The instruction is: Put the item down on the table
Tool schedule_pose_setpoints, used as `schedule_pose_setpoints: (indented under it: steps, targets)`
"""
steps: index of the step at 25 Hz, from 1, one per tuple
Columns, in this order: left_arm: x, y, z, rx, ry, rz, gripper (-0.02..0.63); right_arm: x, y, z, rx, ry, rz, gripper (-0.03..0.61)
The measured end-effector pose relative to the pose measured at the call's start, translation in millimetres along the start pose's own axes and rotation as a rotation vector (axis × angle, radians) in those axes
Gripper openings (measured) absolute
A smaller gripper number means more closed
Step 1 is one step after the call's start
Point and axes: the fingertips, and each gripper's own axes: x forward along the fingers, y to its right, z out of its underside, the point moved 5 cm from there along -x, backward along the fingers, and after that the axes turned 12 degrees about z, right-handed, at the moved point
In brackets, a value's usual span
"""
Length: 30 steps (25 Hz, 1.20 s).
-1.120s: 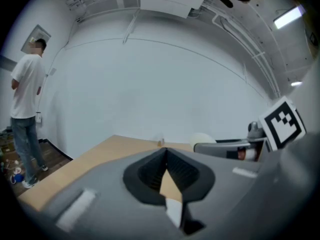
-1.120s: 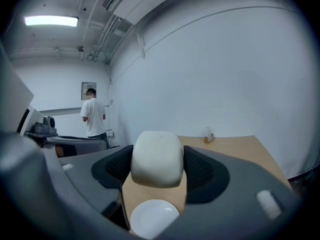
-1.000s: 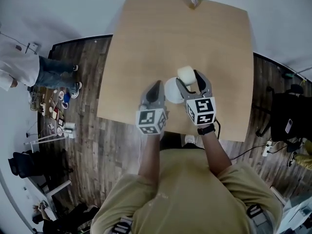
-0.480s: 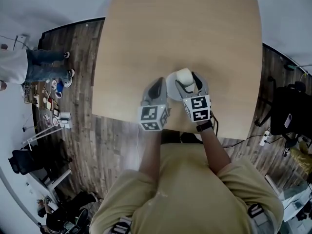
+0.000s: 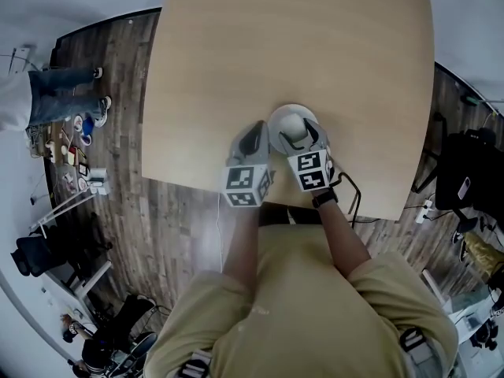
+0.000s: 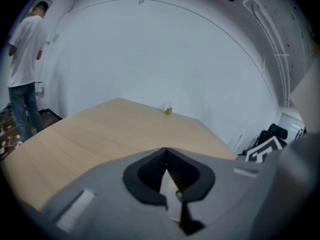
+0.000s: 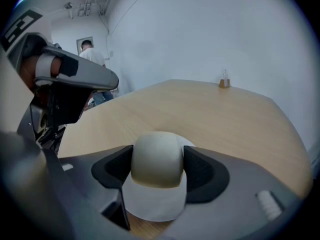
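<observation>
A cream rounded item (image 5: pixel 293 123) (image 7: pixel 156 159) sits between the pads of my right gripper (image 5: pixel 298 131) (image 7: pixel 156 168), which is shut on it. It is over the middle of a white plate (image 5: pixel 276 119) (image 7: pixel 154 206) that lies on the tan table (image 5: pixel 276 46) near the front edge. I cannot tell whether the item touches the plate. My left gripper (image 5: pixel 253 132) (image 6: pixel 166 151) is just left of the plate, its tips together. A white sliver shows behind the tips, and I cannot tell what it is. In the right gripper view the left gripper (image 7: pixel 80 74) hangs above table height.
A small brown object (image 6: pixel 168 111) (image 7: pixel 224 81) stands at the table's far edge. A person in jeans (image 5: pixel 59 97) (image 6: pixel 25 59) stands on the wooden floor to the left, amid floor clutter. A black chair (image 5: pixel 465 172) and cables are at the right.
My right gripper carried the cream item from beyond the plate's far right rim to over its middle. Both grippers sit nearer the table's front edge.
</observation>
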Motion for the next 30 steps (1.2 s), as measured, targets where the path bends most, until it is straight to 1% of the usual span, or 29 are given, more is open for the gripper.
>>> schedule_pose_setpoints:
  steps: [5, 7, 10, 12, 16, 20, 23, 26, 30]
  targets:
    - [-1.4, -1.2, 2.6, -0.009, 0.002, 0.003, 0.002, 11.0, -5.2, 10.8, -0.027, -0.052, 0.0, 0.319]
    - [-5.4, -1.7, 0.8, -0.009, 0.007, -0.001, 0.002, 13.2, -5.8, 12.7, -0.02, -0.066, 0.007, 0.319]
    - [-12.9, -1.0, -1.1, -0.01, 0.019, -0.014, 0.002, 12.2, -2.4, 16.5, 0.002, -0.089, 0.043, 0.321]
    - [-18.0, 0.4, -3.3, -0.005, 0.031, -0.024, 0.002, 8.3, 0.6, 14.6, 0.011, -0.08, 0.056, 0.322]
    - [-32.6, 9.7, -13.0, 0.019, 0.063, -0.033, 0.002, -13.3, 3.6, -1.7, 0.044, -0.002, 0.029, 0.327]
    - [-47.4, 26.5, -33.0, 0.069, 0.104, -0.035, 0.002, -49.6, 23.4, -32.9, 0.133, 0.129, 0.065, 0.313]
    - [-61.2, 46.8, -46.3, 0.114, 0.134, -0.036, 0.002, -89.2, 42.1, -55.7, 0.181, 0.225, 0.087, 0.25]
    - [-77.4, 68.2, -57.1, 0.158, 0.166, -0.029, 0.002, -131.1, 57.7, -75.3, 0.191, 0.319, 0.088, 0.172]
    - [-100.2, 94.1, -71.8, 0.215, 0.217, -0.027, 0.002, -186.7, 71.7, -97.3, 0.182, 0.445, 0.096, 0.102]
